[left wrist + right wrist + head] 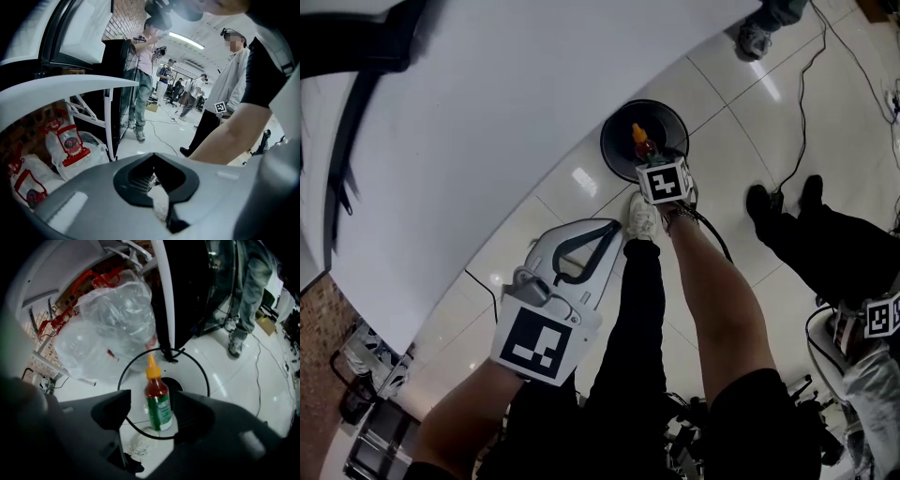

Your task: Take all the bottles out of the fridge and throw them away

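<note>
Sauce bottle sits inside the rim line of the round black bin, between the spread jaws of the right gripper.
Neither pad presses it. On the bin's near side the left gripper has its jaws pressed together on nothing; a white door panel stands beside the bin.

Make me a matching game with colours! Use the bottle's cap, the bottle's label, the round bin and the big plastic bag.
Things:
1. bottle cap
2. bottle label
3. bin
4. plastic bag

Colours:
A. black
B. see-through
C. orange
D. green

Right pairs: 1-C, 2-D, 3-A, 4-B.
</note>
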